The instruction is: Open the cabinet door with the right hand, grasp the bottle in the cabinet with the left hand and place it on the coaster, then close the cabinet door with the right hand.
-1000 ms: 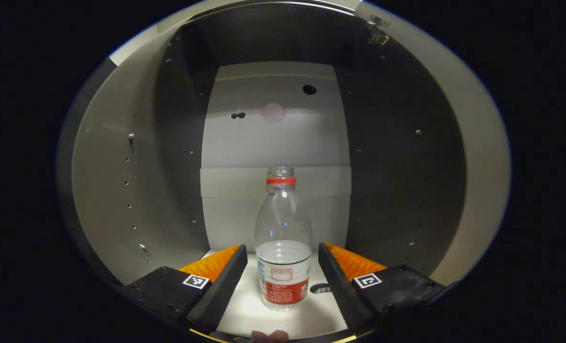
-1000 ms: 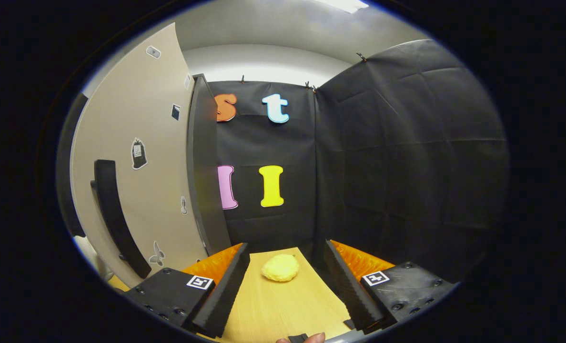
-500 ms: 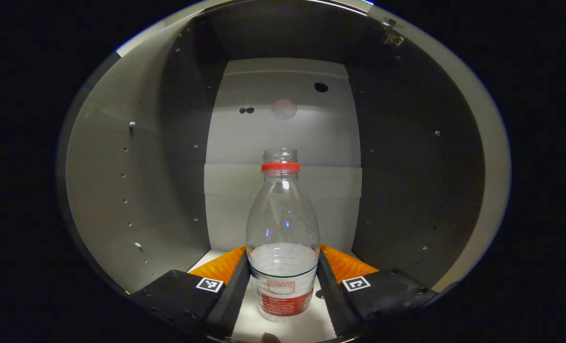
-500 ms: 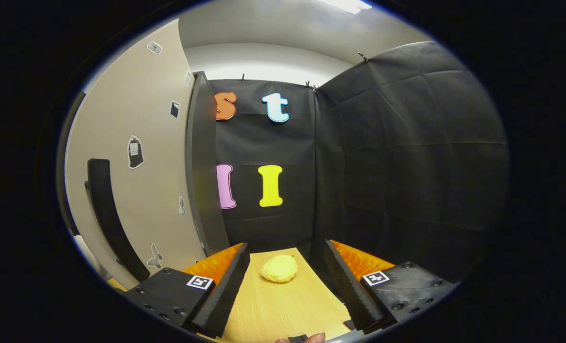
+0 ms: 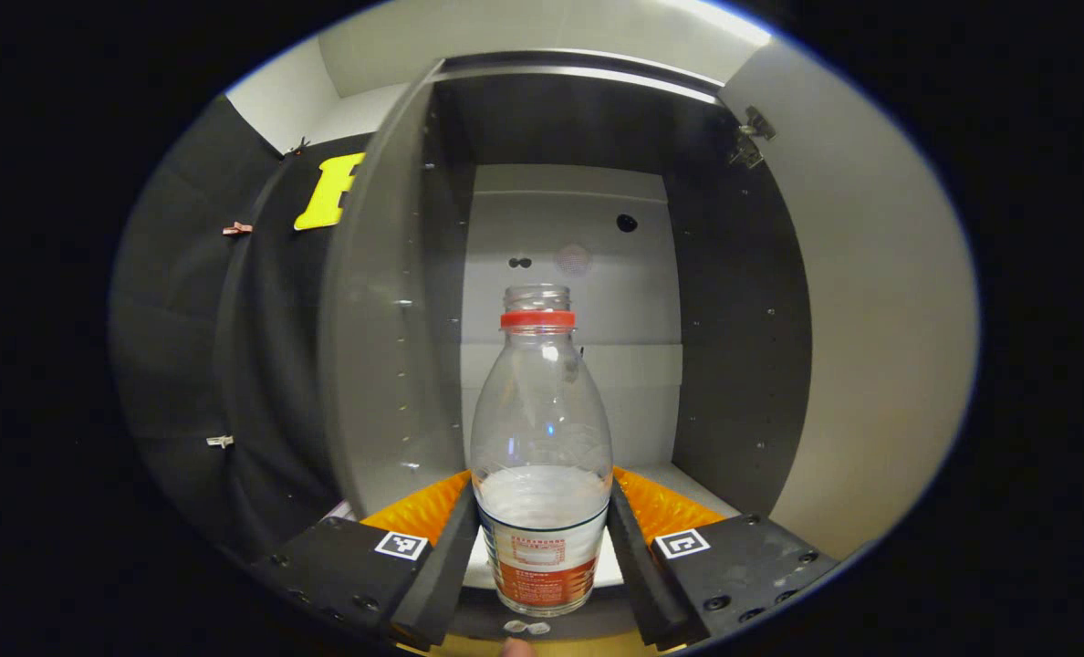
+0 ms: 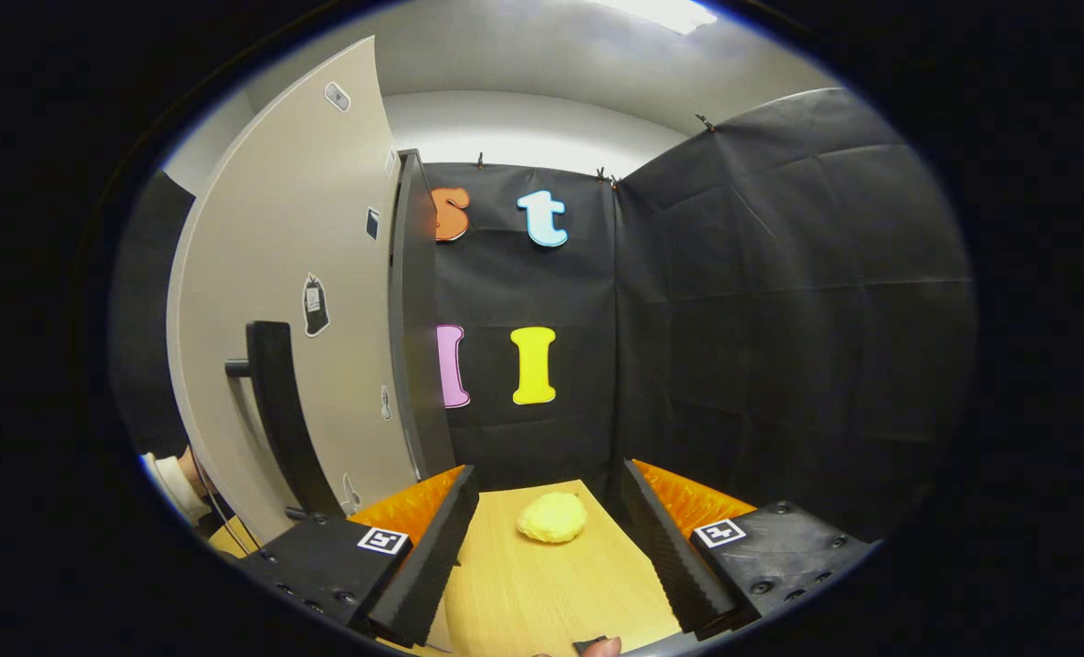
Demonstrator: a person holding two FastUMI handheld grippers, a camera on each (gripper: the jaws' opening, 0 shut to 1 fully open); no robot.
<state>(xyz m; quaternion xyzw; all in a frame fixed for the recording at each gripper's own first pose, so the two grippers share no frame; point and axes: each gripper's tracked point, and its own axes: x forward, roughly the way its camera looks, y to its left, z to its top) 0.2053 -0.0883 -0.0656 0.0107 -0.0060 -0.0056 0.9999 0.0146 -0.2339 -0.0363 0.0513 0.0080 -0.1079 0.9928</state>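
A clear plastic bottle (image 5: pixel 542 429) with a red neck ring and a red label, no cap, holds a little water. My left gripper (image 5: pixel 542 557) is shut on its lower body, both fingers pressed against its sides, and it hangs in front of the open cabinet (image 5: pixel 743 365). In the right gripper view the cabinet door (image 6: pixel 296 301) stands open at the left with its dark bar handle (image 6: pixel 282 411). My right gripper (image 6: pixel 547 547) is open over the wooden table (image 6: pixel 524 593), with nothing between its fingers.
A pale yellow lumpy object (image 6: pixel 552 518) lies on the table ahead of the right gripper. A person's sleeve (image 6: pixel 172 479) shows past the door's lower left edge. The cabinet's grey side panel (image 5: pixel 373 319) stands left of the bottle, the open door's inner face (image 5: pixel 870 310) at the right.
My left gripper closed on the bottle, then drew back out of the cabinet with it. The right gripper shifted slightly, so the door and handle sit more to the right in its view.
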